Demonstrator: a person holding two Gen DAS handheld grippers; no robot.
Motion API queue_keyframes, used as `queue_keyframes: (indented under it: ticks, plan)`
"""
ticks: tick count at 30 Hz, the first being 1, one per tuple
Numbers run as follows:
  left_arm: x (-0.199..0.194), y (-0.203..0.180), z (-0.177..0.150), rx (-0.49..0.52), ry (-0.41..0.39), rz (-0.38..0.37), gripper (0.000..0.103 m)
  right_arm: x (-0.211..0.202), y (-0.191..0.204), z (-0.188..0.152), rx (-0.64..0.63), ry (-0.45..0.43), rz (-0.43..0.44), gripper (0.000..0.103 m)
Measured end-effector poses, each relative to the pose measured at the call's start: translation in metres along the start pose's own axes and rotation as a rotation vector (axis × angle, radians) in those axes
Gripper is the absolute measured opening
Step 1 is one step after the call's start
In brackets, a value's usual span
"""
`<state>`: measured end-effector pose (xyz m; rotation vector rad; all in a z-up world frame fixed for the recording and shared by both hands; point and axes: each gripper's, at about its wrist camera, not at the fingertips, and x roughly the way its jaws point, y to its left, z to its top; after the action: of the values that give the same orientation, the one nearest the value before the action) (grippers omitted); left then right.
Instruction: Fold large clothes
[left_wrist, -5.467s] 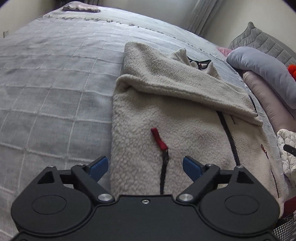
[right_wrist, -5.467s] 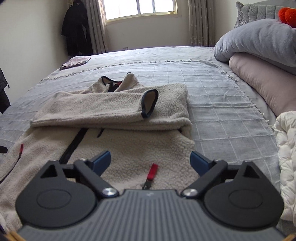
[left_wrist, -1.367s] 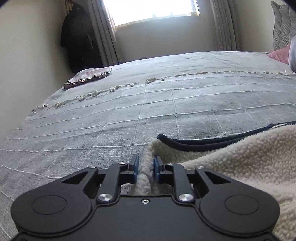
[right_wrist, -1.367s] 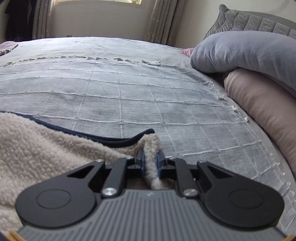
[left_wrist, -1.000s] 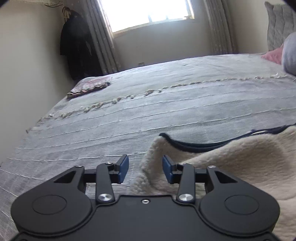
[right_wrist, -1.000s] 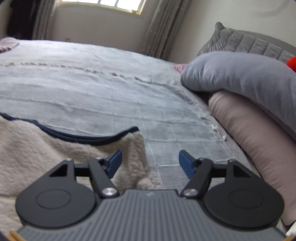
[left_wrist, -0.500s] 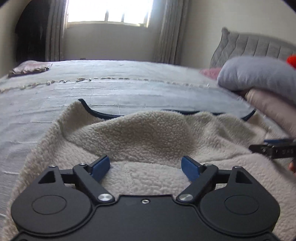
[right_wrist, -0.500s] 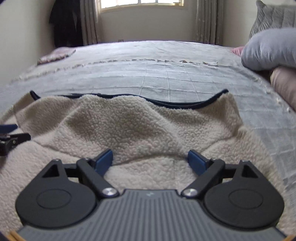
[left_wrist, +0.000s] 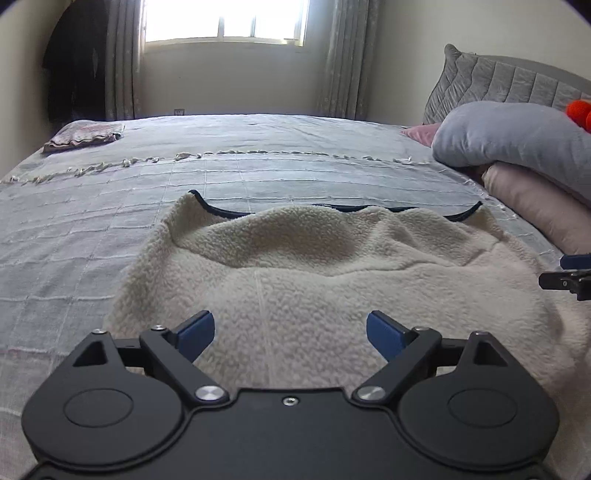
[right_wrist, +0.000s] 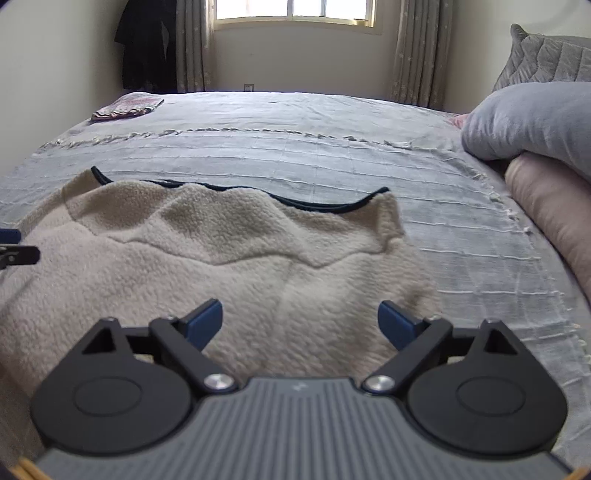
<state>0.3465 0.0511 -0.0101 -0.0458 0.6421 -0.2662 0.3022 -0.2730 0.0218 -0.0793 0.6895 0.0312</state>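
Our left gripper (left_wrist: 287, 328) has its blue fingers (left_wrist: 195, 329) wide apart, holding nothing. Our right gripper (right_wrist: 301, 320) is spread wide too, and empty. Just past both lies the fluffy cream jacket (left_wrist: 332, 273), folded on the grey bed (left_wrist: 92, 229). Pillows (right_wrist: 532, 122) sit on the right. Far off, a window (right_wrist: 293, 9) glows.

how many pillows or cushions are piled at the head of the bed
4 visible: a quilted grey cushion upright at the back, a grey-blue pillow lying on a beige-pink pillow, and a small pink cushion peeking out behind. More may be hidden past the frame edge.
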Motion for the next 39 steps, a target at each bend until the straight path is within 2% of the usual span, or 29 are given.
queue_keyframes:
  ticks: [2, 4, 6, 9, 12, 16, 20, 24, 27, 30, 32, 33, 34, 35, 37, 39]
  plan:
    - [-0.025, 0.007, -0.006, -0.037, 0.001, -0.016, 0.092, -0.021, -0.016, -0.008, 0.025, 0.012, -0.034, 0.095]
    - [-0.048, 0.014, -0.013, -0.062, 0.008, 0.001, 0.1, -0.039, -0.031, -0.017, 0.059, 0.031, -0.053, 0.097]
    - [-0.072, 0.023, -0.023, -0.088, 0.01, 0.013, 0.101, -0.056, -0.043, -0.03, 0.098, 0.046, -0.056, 0.099]
    - [-0.1, 0.044, -0.041, -0.168, 0.015, -0.004, 0.101, -0.075, -0.053, -0.052, 0.136, 0.076, -0.034, 0.1]
    - [-0.117, 0.069, -0.061, -0.273, 0.023, -0.036, 0.101, -0.085, -0.057, -0.071, 0.187, 0.106, 0.037, 0.1]
    - [-0.102, 0.095, -0.087, -0.438, 0.088, -0.078, 0.101, -0.077, -0.06, -0.094, 0.335, 0.147, 0.193, 0.1]
    - [-0.068, 0.107, -0.102, -0.596, 0.151, -0.155, 0.099, -0.054, -0.059, -0.107, 0.476, 0.176, 0.273, 0.1]
    - [-0.044, 0.11, -0.101, -0.697, 0.096, -0.215, 0.099, -0.038, -0.064, -0.104, 0.571, 0.113, 0.247, 0.1]
    - [-0.031, 0.11, -0.097, -0.757, 0.033, -0.192, 0.098, -0.02, -0.077, -0.104, 0.693, 0.114, 0.252, 0.1]
    - [-0.021, 0.111, -0.098, -0.857, -0.031, -0.133, 0.089, -0.009, -0.093, -0.113, 0.872, 0.053, 0.238, 0.096]
    - [-0.019, 0.104, -0.096, -0.885, -0.055, -0.045, 0.069, -0.008, -0.099, -0.118, 0.972, 0.008, 0.201, 0.081]
    - [-0.018, 0.101, -0.096, -0.898, -0.059, -0.007, 0.054, -0.008, -0.098, -0.118, 0.971, 0.005, 0.147, 0.058]
    - [-0.019, 0.1, -0.097, -0.923, -0.071, 0.005, 0.046, -0.009, -0.096, -0.116, 0.952, 0.004, 0.117, 0.053]
    - [-0.024, 0.098, -0.096, -0.93, -0.082, 0.014, 0.043, -0.012, -0.094, -0.115, 0.941, -0.004, 0.107, 0.048]
    - [-0.038, 0.09, -0.088, -0.869, -0.104, 0.017, 0.036, -0.027, -0.087, -0.108, 0.883, -0.025, 0.08, 0.04]
    - [-0.059, 0.084, -0.079, -0.791, -0.121, 0.012, 0.035, -0.046, -0.079, -0.097, 0.804, -0.053, 0.069, 0.038]
